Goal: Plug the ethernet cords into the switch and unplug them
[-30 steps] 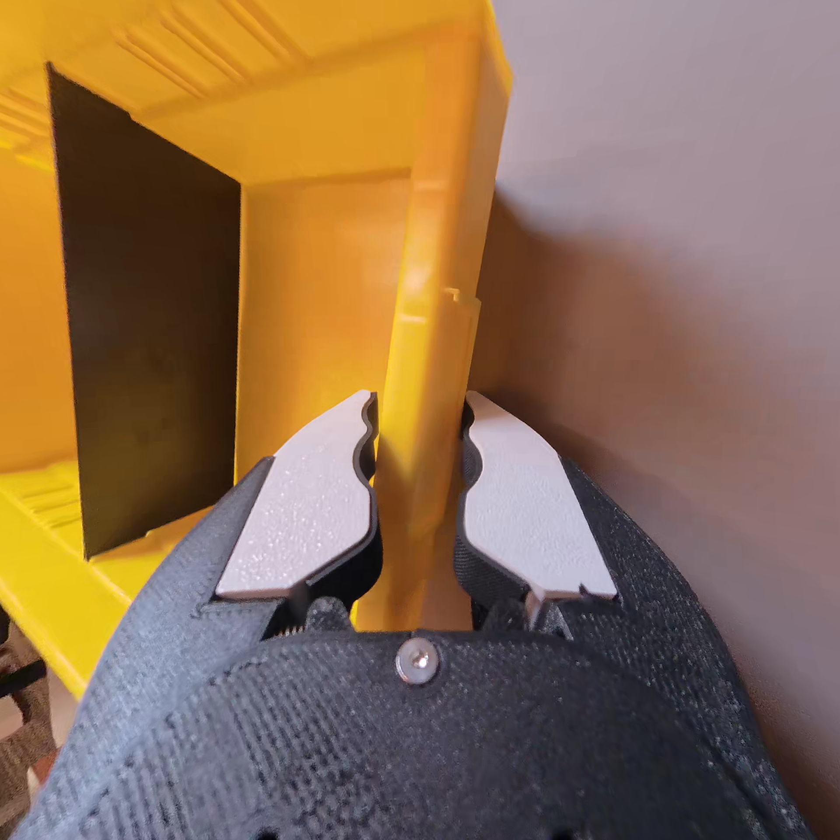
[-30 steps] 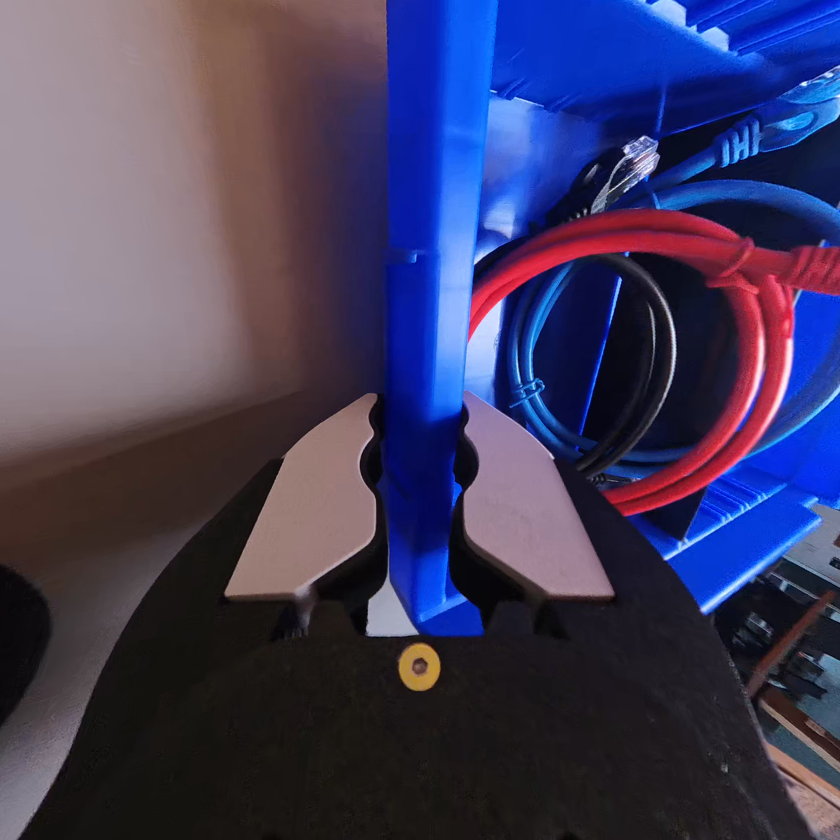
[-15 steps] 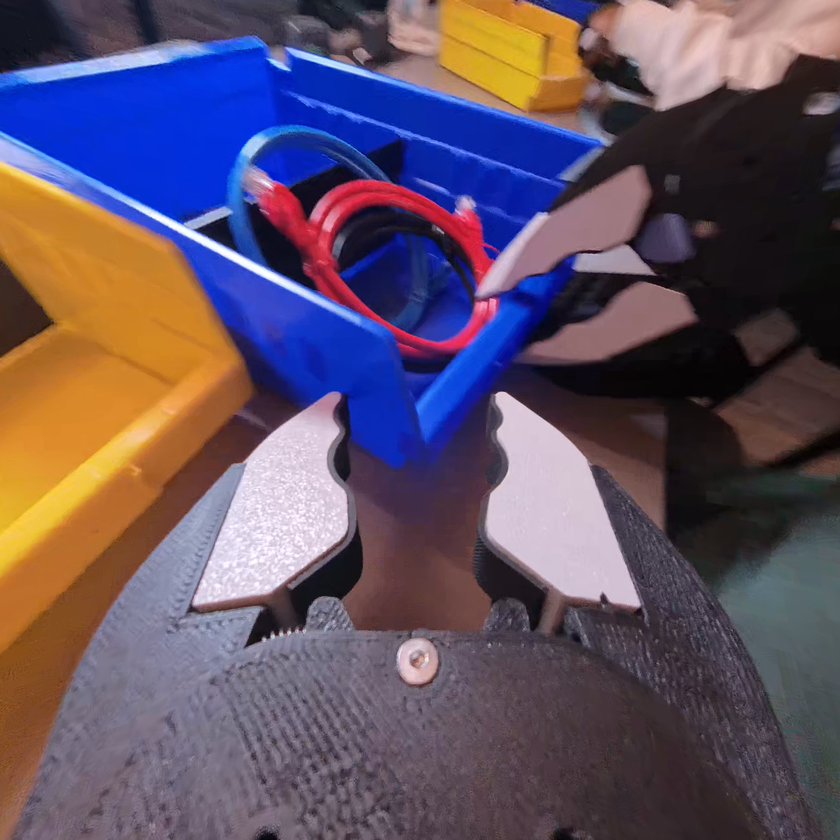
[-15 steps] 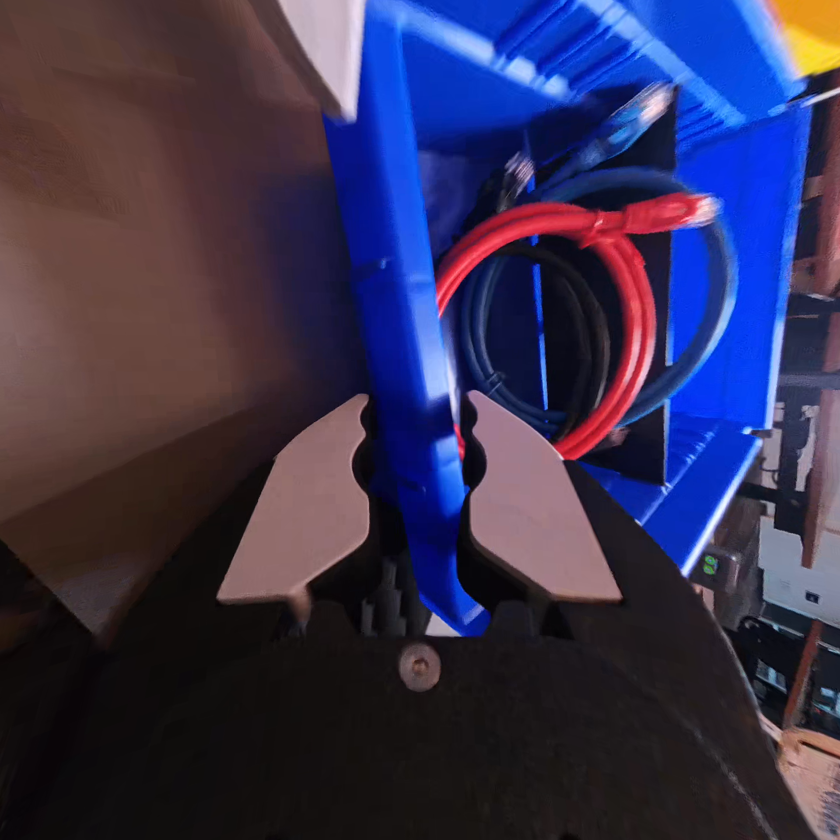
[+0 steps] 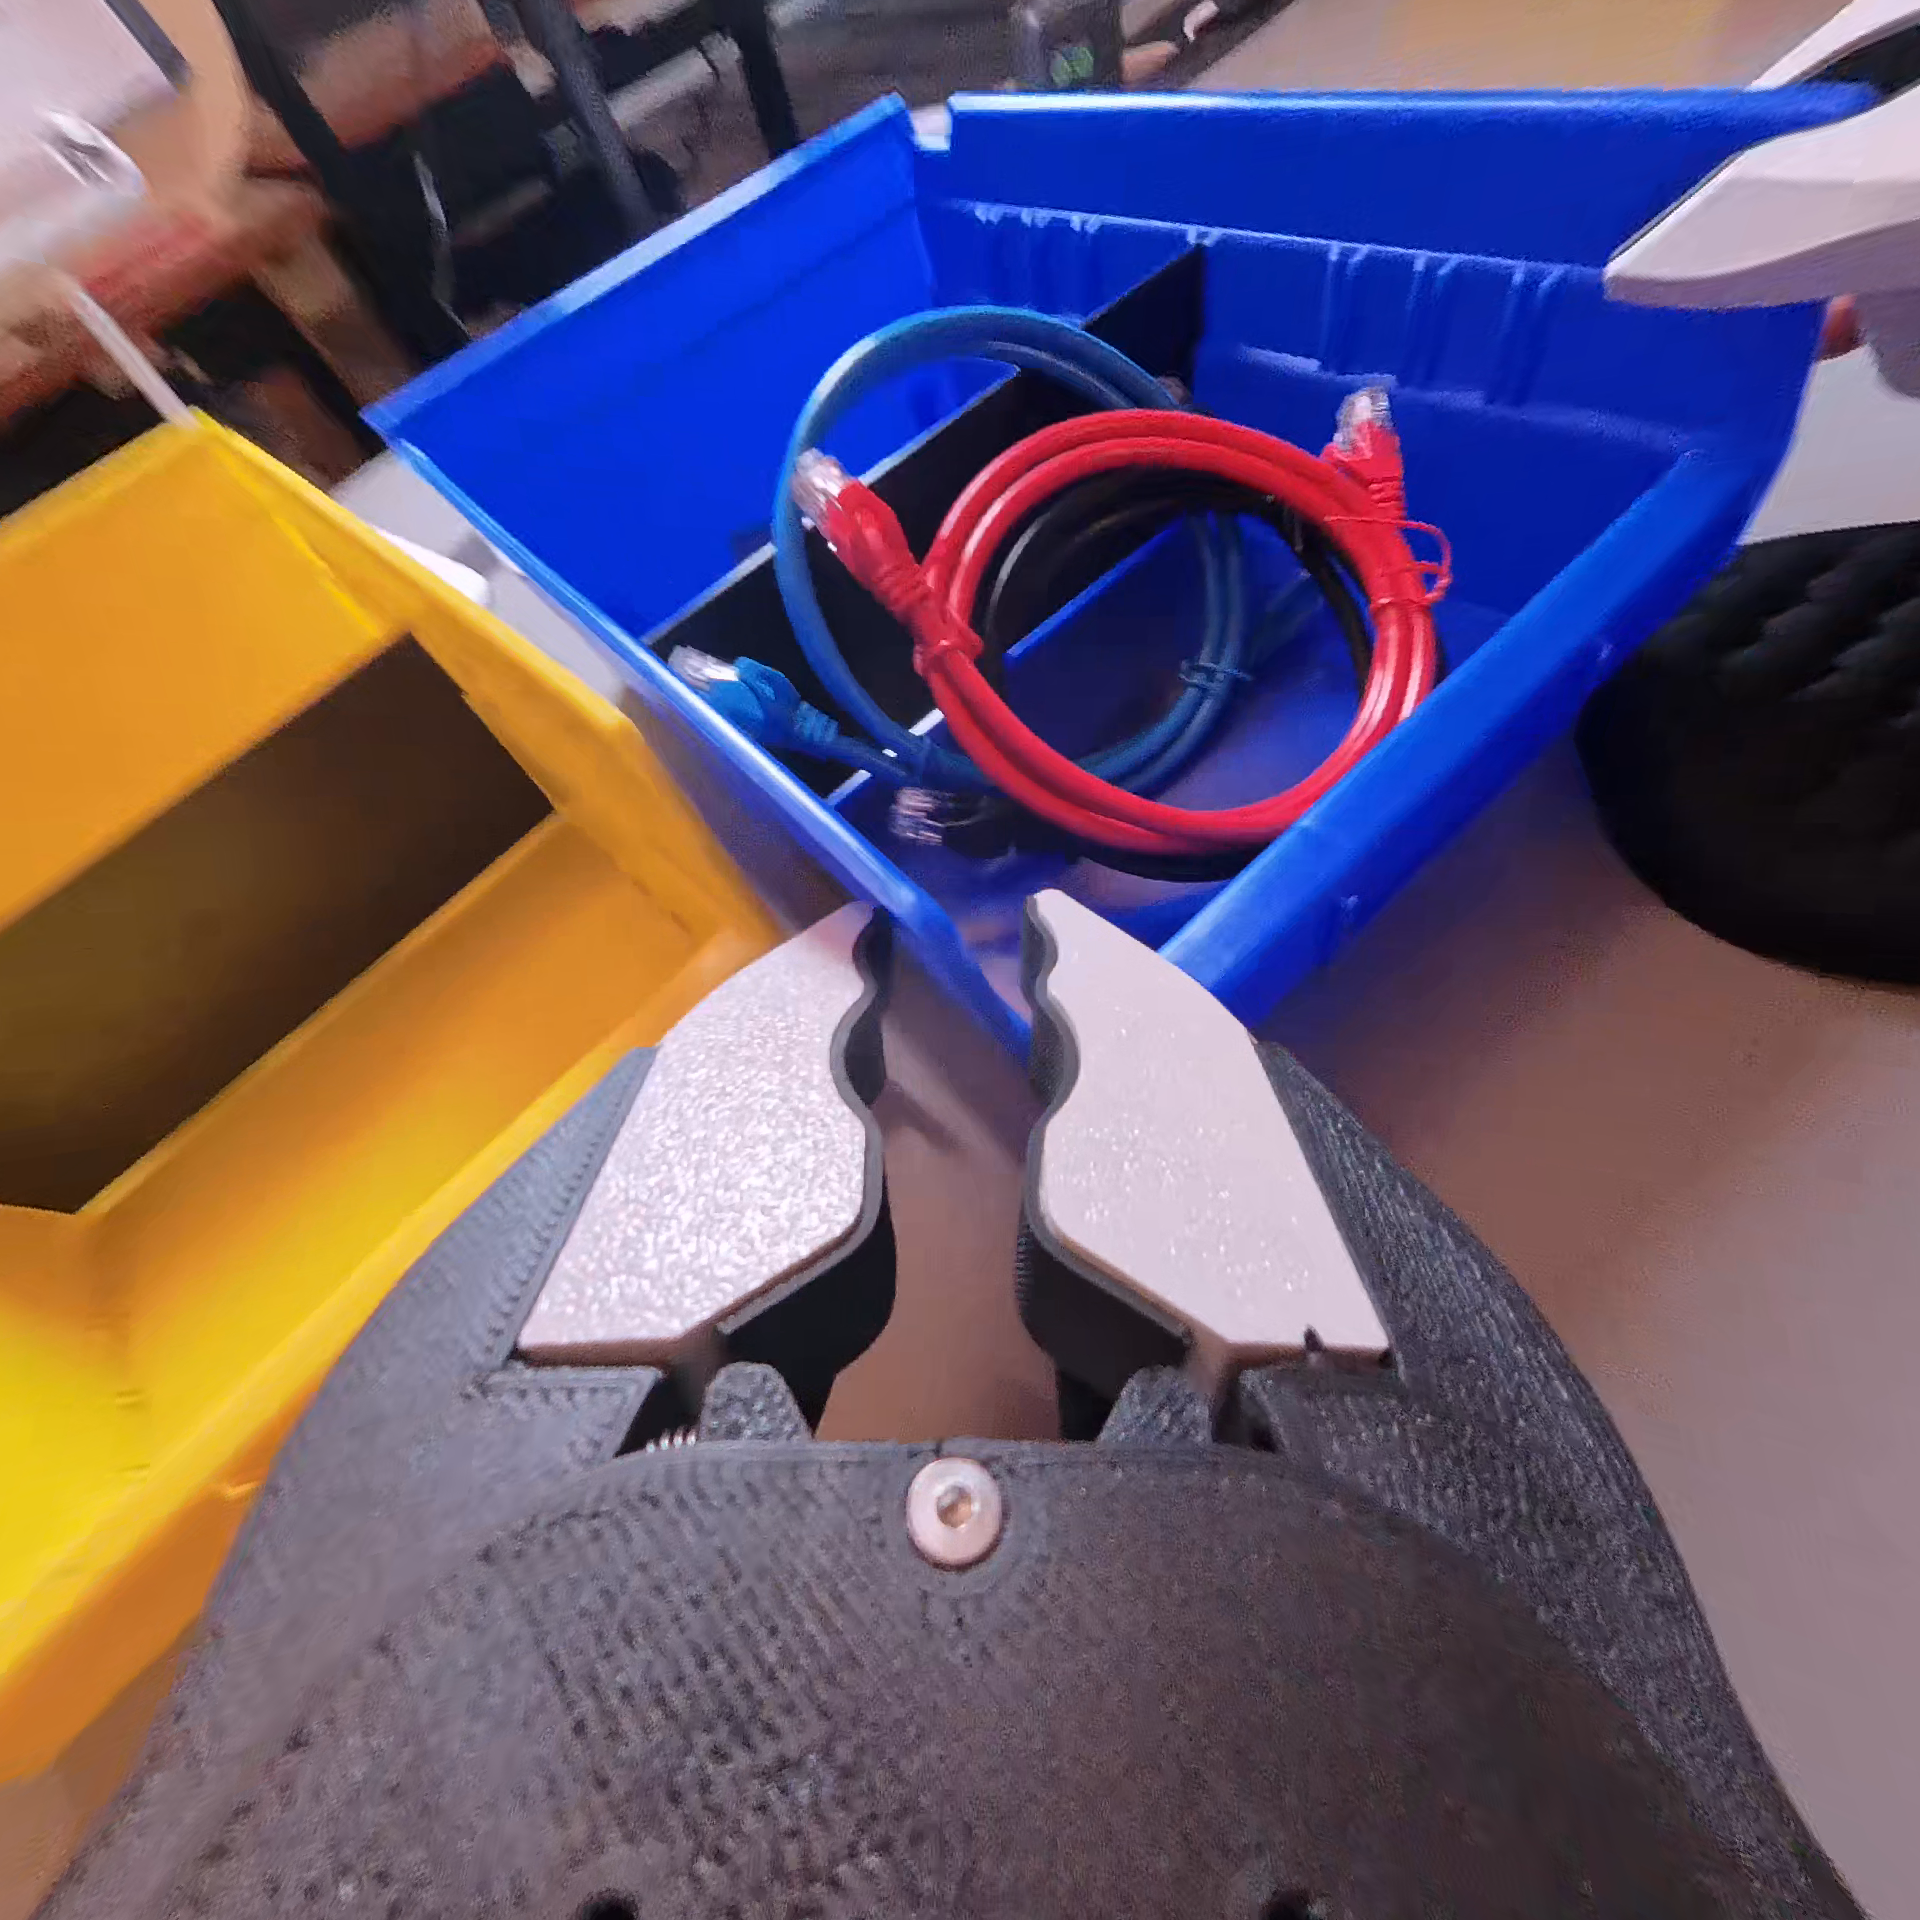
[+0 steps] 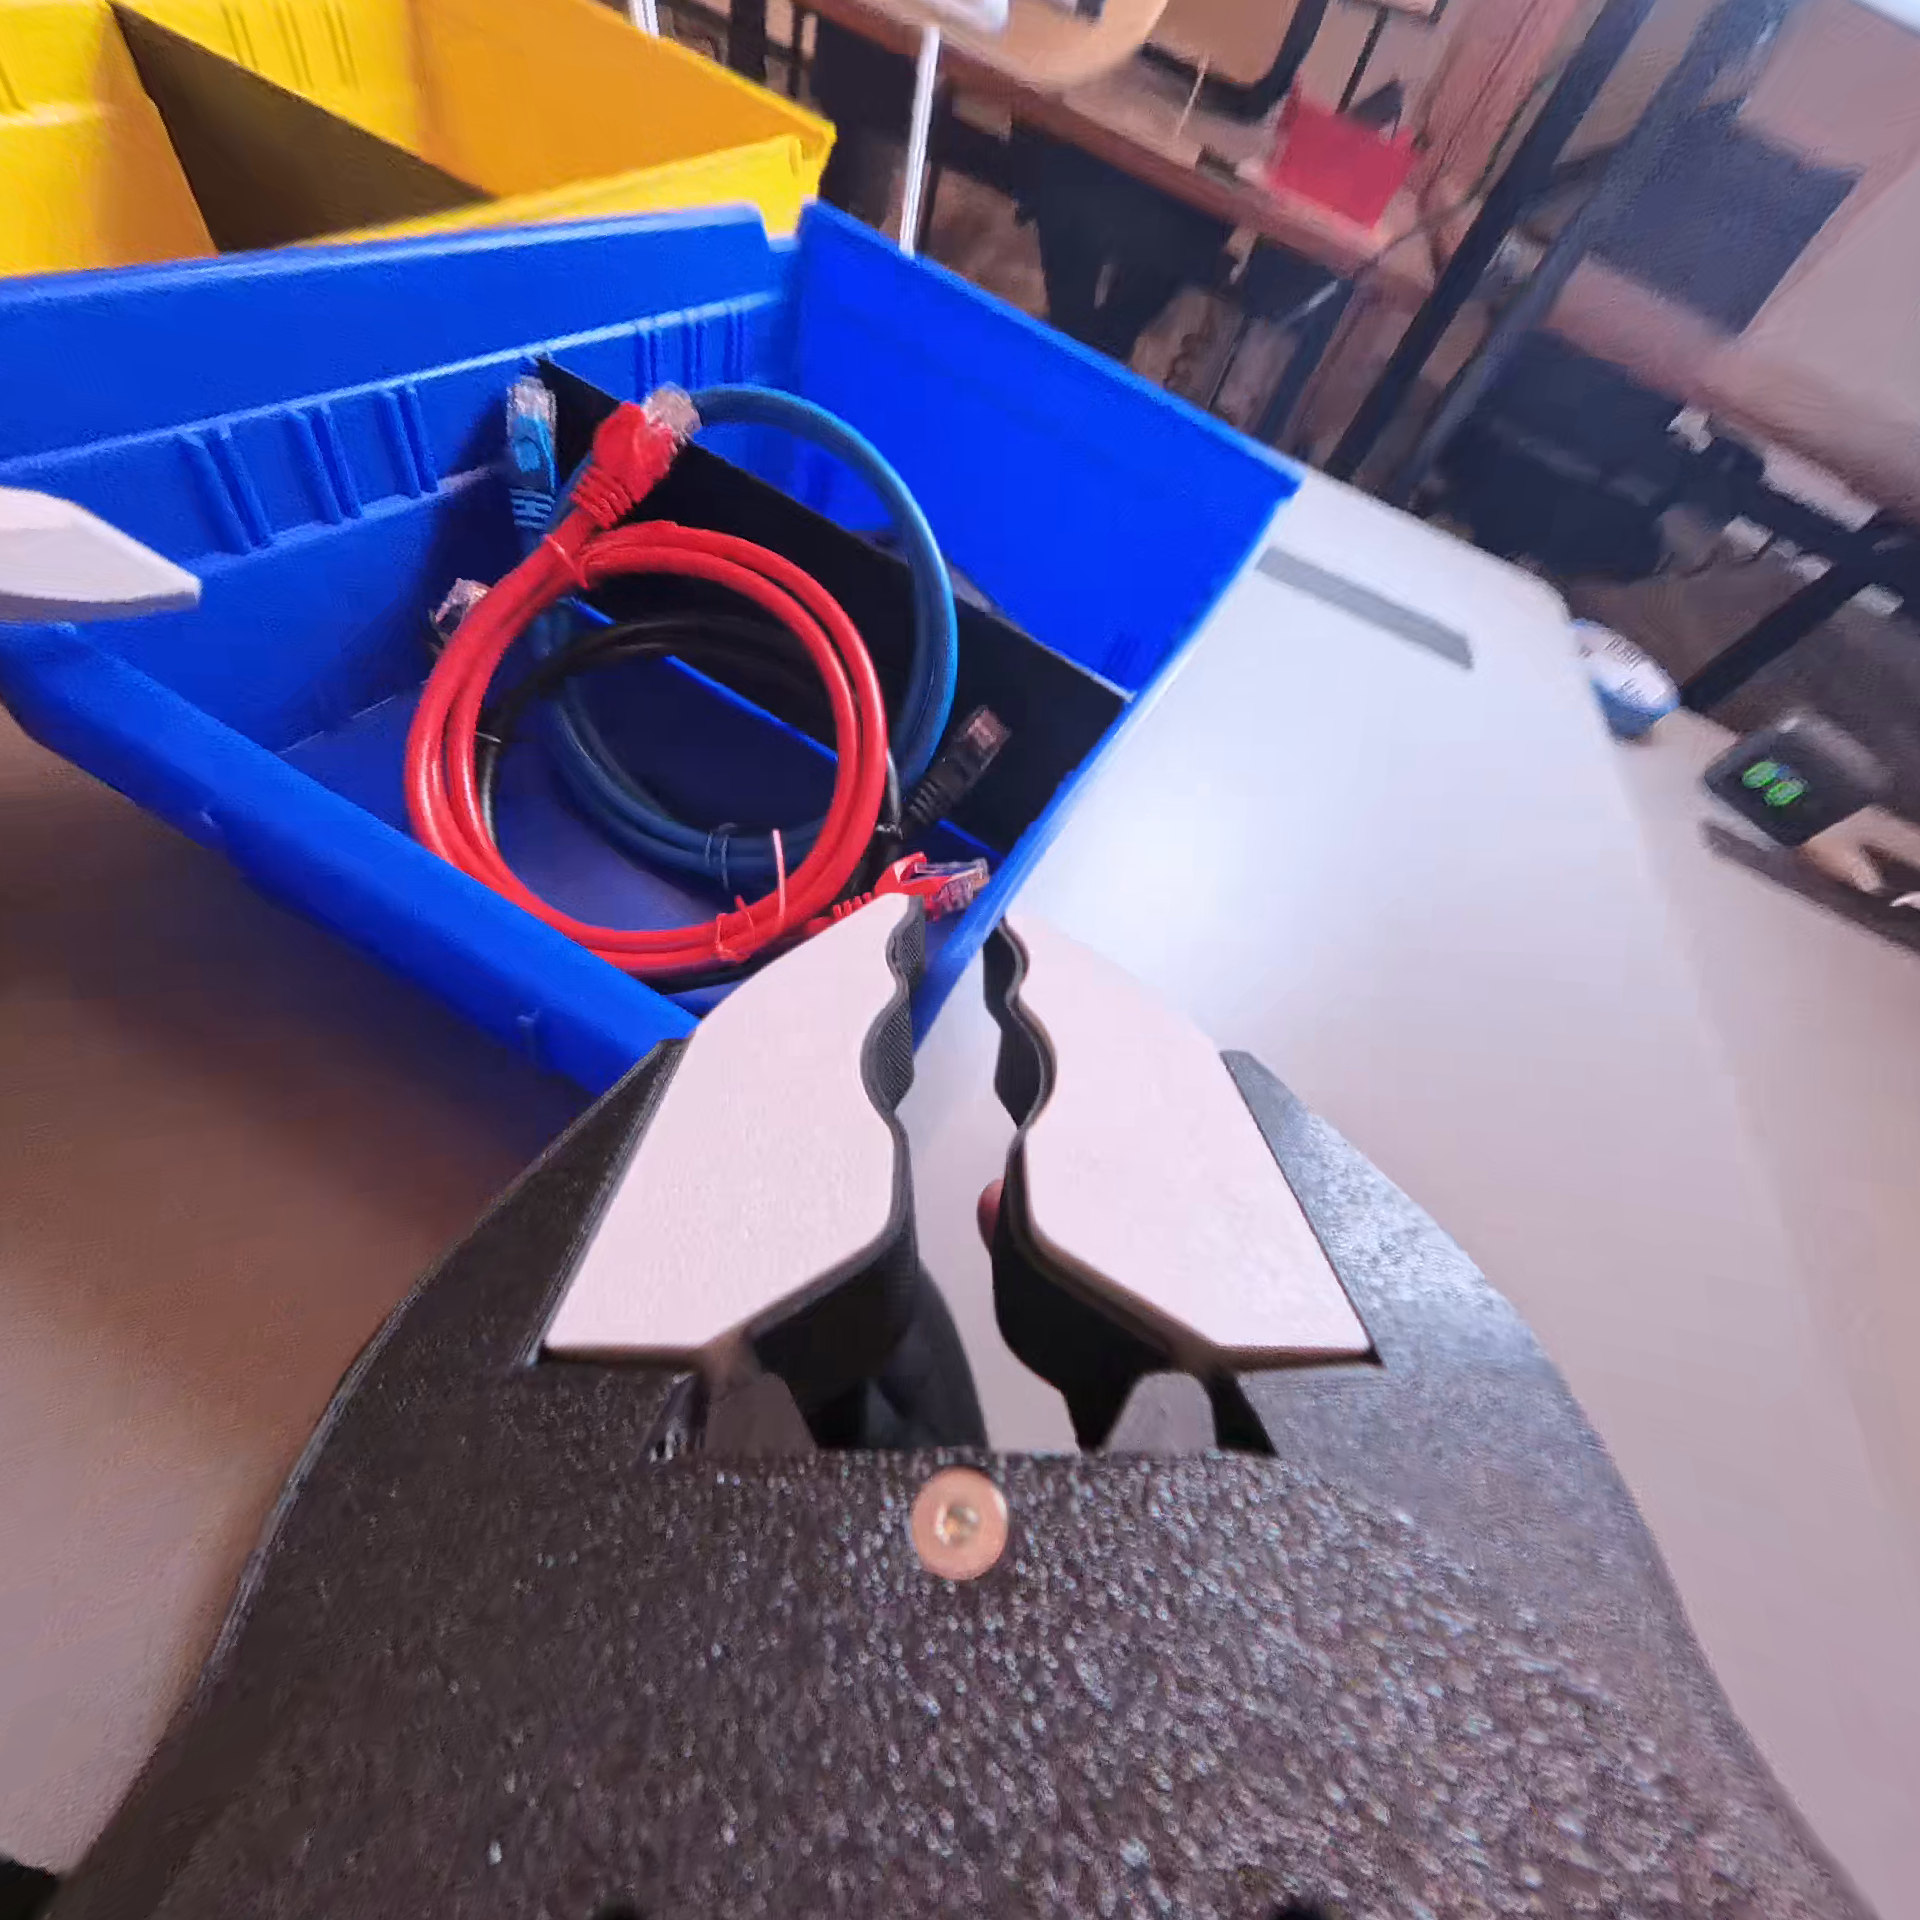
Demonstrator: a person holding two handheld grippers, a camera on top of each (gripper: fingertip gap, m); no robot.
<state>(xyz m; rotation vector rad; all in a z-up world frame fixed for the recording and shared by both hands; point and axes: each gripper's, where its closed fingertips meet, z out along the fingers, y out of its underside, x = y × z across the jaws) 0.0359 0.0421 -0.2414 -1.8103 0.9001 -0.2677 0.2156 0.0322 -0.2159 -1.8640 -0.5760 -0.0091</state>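
Two hand-held grippers hover over a tabletop [image 6: 1351,831], the left hand-held gripper [image 5: 951,925] and the right hand-held gripper [image 6: 956,925] each with fingers slightly apart and holding nothing. Coiled ethernet cords, red [image 5: 1174,644], blue [image 5: 821,499] and black [image 6: 951,769], lie bundled in a blue bin [image 5: 665,436] just ahead, beside a yellow bin [image 5: 312,1091] on its left. No switch is in view; by the look of it, no cord is plugged yet and the whole job remains.
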